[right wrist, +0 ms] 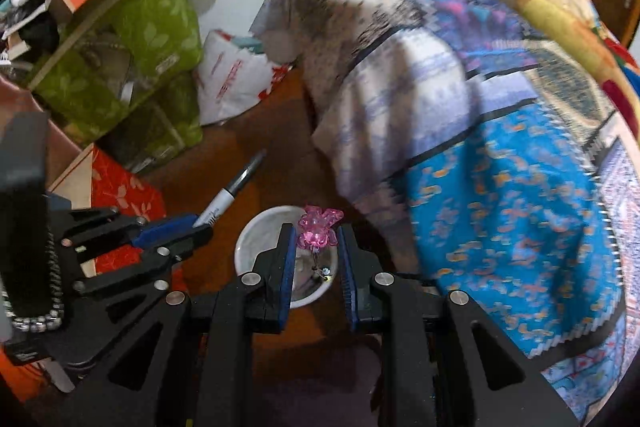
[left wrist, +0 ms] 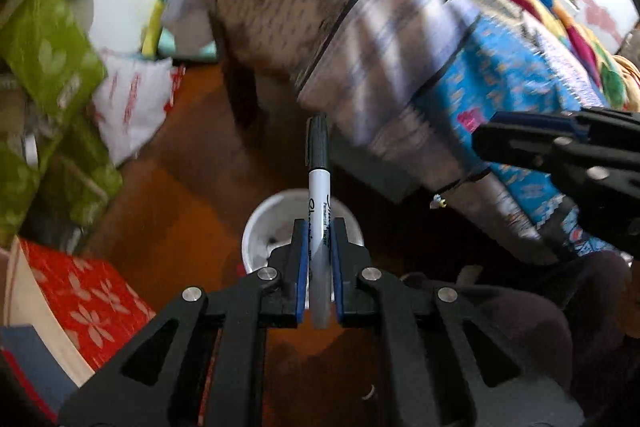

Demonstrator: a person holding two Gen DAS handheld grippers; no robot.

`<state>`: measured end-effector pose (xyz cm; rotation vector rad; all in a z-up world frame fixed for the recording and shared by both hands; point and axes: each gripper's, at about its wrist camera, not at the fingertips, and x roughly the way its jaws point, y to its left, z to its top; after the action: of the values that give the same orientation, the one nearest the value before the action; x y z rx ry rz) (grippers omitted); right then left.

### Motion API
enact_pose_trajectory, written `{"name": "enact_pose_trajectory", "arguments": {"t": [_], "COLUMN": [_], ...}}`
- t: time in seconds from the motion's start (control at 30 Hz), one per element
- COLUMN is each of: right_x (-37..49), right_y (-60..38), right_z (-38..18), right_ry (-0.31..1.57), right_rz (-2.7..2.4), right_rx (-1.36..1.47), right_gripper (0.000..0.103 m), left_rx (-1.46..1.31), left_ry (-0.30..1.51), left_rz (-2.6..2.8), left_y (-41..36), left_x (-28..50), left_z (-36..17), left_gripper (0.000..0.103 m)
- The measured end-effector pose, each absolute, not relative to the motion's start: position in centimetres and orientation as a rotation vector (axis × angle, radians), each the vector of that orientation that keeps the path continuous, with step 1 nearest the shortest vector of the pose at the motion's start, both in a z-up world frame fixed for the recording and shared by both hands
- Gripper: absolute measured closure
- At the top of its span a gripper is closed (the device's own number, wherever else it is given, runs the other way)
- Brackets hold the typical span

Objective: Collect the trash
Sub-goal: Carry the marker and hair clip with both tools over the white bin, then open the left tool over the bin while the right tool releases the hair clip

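My left gripper [left wrist: 320,227] is shut on a black-capped permanent marker [left wrist: 319,187], which sticks out ahead between the blue pads. Right below it stands a round white bin [left wrist: 260,227] on the brown floor. My right gripper [right wrist: 317,235] is shut on a small pink translucent flower-shaped clip [right wrist: 318,229], held above the same white bin [right wrist: 256,247]. In the right wrist view the left gripper [right wrist: 200,227] comes in from the left with the marker [right wrist: 232,189]. In the left wrist view the right gripper [left wrist: 500,143] shows at the right edge.
A bed with a patterned blue and grey quilt [right wrist: 500,167] fills the right side. Green leaf-print bags [right wrist: 152,35], a white plastic bag [right wrist: 232,79] and a red floral box [right wrist: 120,191] crowd the left. Brown floor [left wrist: 188,187] lies between them.
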<state>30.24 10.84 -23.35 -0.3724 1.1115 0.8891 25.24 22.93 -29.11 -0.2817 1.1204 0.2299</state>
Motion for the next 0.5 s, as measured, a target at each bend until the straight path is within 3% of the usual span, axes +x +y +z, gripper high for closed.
{"name": "enact_pose_trajectory", "arguments": {"t": [0.3, 0.33, 0.4, 0.5], "right_x": [30.0, 30.1, 30.4, 30.3], "right_y": [14.0, 14.3, 14.7, 14.5], "right_z": [-27.0, -27.4, -28.0, -28.1], "right_ry": [1.242, 1.266, 1.302, 1.296], "right_rz": [0.945, 0.952, 0.956, 0.946], "right_rx": [-0.346, -0.35, -0.349, -0.351], "right_gripper": [0.082, 0.08, 0.063, 0.058], "left_rx": [-0.387, -0.4, -0.418, -0.411], "left_ry": [1.204, 1.201, 1.218, 1.214], "left_rz": [0.267, 0.276, 0.291, 0.306], "left_y": [25.1, 25.4, 25.7, 25.8], "left_x": [25.5, 25.5, 25.7, 25.5], "left_z": [-34.3, -34.6, -35.0, -34.7], "left_gripper": [0.093, 0.092, 0.081, 0.078]}}
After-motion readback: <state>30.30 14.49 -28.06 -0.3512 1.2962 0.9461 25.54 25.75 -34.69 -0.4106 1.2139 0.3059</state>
